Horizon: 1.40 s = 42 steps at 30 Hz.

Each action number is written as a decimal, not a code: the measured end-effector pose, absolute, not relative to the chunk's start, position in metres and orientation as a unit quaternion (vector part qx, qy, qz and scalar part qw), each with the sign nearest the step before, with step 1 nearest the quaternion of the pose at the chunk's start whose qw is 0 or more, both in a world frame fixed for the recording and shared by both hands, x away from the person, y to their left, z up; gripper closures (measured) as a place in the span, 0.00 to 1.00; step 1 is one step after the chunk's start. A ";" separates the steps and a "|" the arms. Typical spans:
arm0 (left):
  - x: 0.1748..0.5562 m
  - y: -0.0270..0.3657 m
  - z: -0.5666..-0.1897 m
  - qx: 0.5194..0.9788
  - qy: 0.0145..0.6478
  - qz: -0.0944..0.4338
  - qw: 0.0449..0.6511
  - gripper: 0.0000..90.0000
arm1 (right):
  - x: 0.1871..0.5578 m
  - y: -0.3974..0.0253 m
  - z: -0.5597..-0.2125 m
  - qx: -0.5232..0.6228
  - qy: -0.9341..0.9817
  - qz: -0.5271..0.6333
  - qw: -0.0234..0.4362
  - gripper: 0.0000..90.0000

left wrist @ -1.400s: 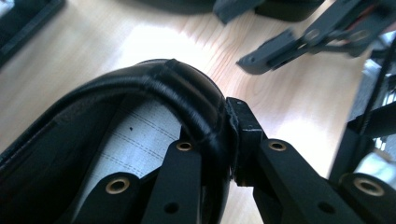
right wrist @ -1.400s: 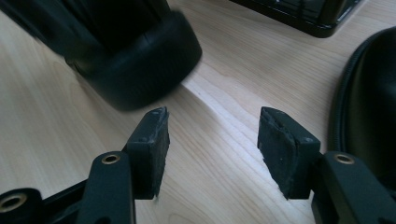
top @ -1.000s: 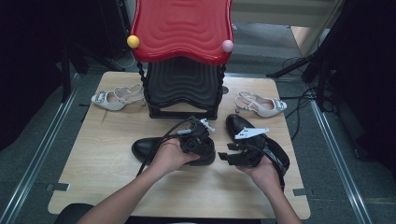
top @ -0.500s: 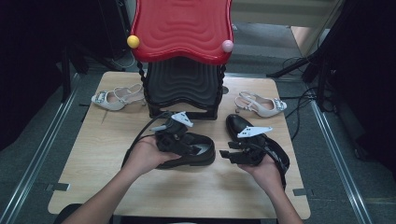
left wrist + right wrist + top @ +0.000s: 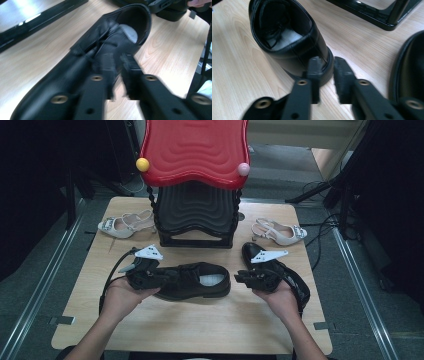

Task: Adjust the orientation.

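Note:
A black lace-up shoe (image 5: 200, 281) lies on its sole mid-table, toe to the left and heel to the right. My left gripper (image 5: 167, 274) sits at its toe end, pointing along it. In the left gripper view the shoe (image 5: 82, 57) stretches away beside the jaws, and the left gripper (image 5: 118, 60) has a narrow gap with nothing in it. My right gripper (image 5: 239, 279) points at the heel, just short of it. In the right gripper view the heel (image 5: 299, 50) stands right ahead of the right gripper (image 5: 327, 63), whose jaws are slightly apart and empty. A second black shoe (image 5: 299, 287) lies under my right hand.
A black stand (image 5: 197, 215) topped by a red wavy tray (image 5: 195, 150) occupies the back middle of the wooden table (image 5: 200, 330). One beige sandal (image 5: 122, 225) lies at the back left, another beige sandal (image 5: 280, 232) at the back right. The second black shoe (image 5: 409, 65) lies close on the right.
My left gripper has drawn back leftward from the shoe's middle to its toe end. The shoe now lies flat and uncovered. The right gripper has stayed put.

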<state>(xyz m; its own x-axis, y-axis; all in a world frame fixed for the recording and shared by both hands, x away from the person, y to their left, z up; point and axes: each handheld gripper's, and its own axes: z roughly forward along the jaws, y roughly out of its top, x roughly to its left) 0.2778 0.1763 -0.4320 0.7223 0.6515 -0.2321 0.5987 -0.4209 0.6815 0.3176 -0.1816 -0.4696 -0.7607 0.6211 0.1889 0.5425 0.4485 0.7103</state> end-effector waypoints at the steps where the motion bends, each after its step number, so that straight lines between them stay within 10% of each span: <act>1: 0.277 0.180 -0.433 0.838 0.376 0.031 0.393 0.96 | 0.319 -0.180 -0.469 0.342 0.849 0.399 0.048 0.91; 42: 0.297 0.194 -0.504 0.842 0.421 -0.040 0.334 0.92 | 0.314 -0.159 -0.480 0.330 0.874 0.355 0.015 1.00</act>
